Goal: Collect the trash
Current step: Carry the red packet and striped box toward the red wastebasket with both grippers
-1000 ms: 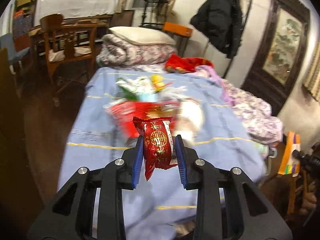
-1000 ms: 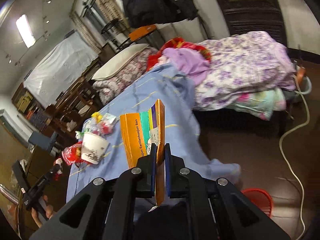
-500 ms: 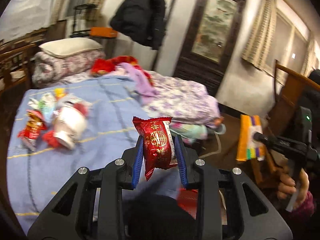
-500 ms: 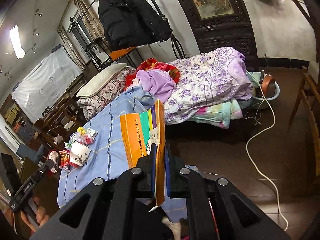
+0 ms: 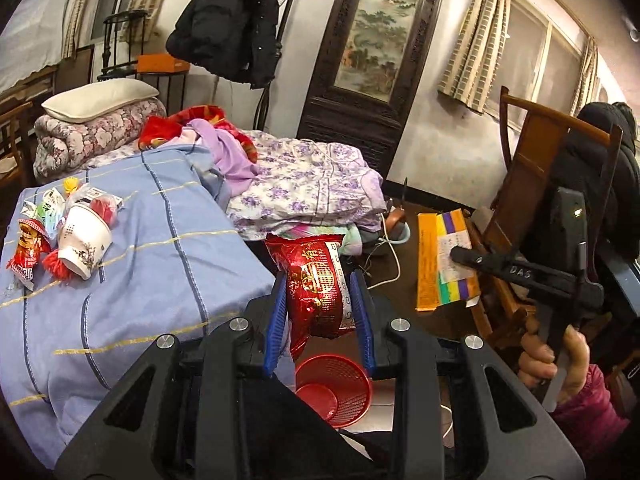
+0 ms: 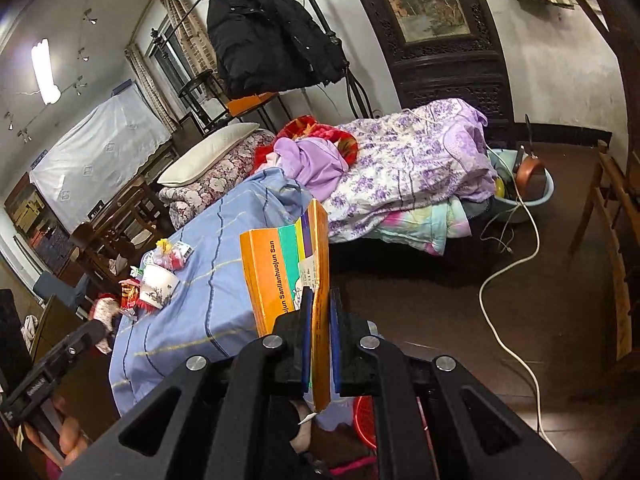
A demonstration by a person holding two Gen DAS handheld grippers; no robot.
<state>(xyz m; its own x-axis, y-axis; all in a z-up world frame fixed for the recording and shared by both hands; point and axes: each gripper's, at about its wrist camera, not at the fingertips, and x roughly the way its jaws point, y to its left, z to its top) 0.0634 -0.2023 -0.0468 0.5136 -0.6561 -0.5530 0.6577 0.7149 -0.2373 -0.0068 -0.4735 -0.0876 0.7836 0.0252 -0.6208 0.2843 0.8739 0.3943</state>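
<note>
Left gripper (image 5: 320,312) clamps a red snack packet (image 5: 316,284) above the red basket (image 5: 340,388); right gripper (image 6: 320,332) pinches an orange box (image 6: 288,276). Basket seemingly empty; cup (image 5: 84,240) and wrappers (image 5: 28,248) remain near the bed's (image 5: 160,280) far corner.

Left gripper (image 5: 320,316) hides part of red basket (image 5: 340,390).

Two grippers are in view: the left gripper (image 5: 320,312) and the right gripper (image 6: 320,332). One red snack packet (image 5: 316,280) sits between the left one's pads, one orange box (image 6: 288,272) between the right one's. One red basket (image 5: 340,390) stands on the floor. Near the bed's (image 5: 152,264) left edge lies one pile of litter with one white paper cup (image 5: 84,240), one small red wrapper (image 5: 28,250), and several more wrappers too jumbled to count. One pillow (image 5: 100,94), one black jacket (image 5: 228,20), one framed painting (image 5: 380,32).
</note>
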